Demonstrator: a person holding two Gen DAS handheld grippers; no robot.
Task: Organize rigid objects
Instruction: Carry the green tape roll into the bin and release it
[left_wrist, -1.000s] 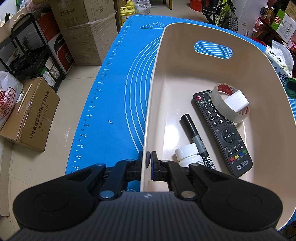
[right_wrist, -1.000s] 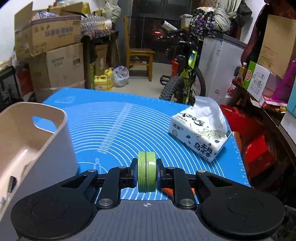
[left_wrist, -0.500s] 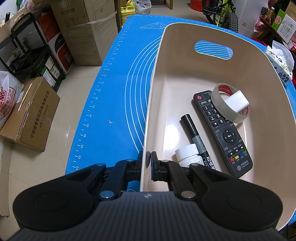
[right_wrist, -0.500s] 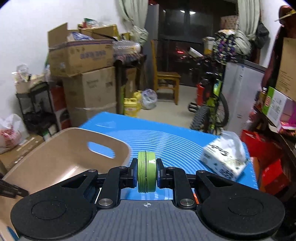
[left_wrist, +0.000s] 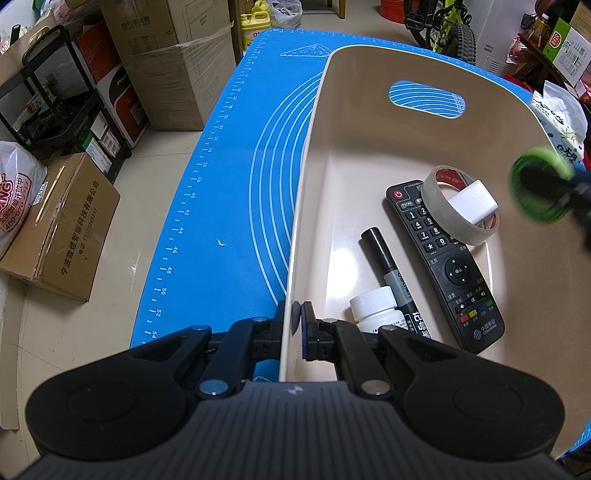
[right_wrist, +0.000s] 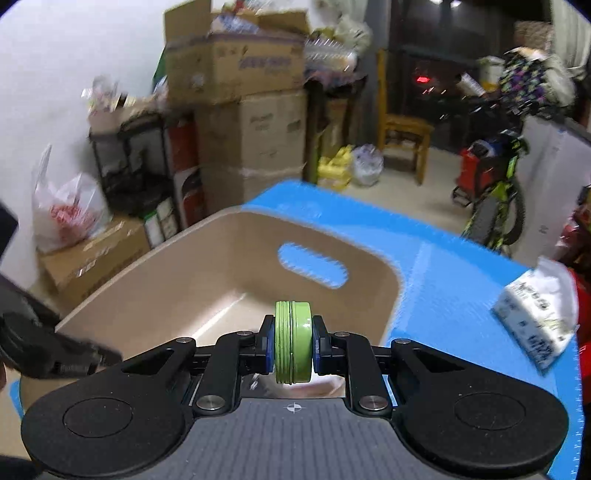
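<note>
the left hand-held gripper (left_wrist: 297, 325) is clamped on the beige plastic bin's (left_wrist: 295, 236) near rim; the right hand-held gripper (right_wrist: 293, 345) squeezes a round green tin (right_wrist: 293, 343) above that bin.

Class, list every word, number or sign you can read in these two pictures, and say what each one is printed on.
"34" to "54", ruler marks: blue mat
"1 2 4 5 7 8 0 *": remote keys
"China Mobile": remote's near end
"400-070-7777": white bag
Chinese company line with a phone number, digits unclear: brown box
Marker, tissue pack, right-view cartons: too blurred.
</note>
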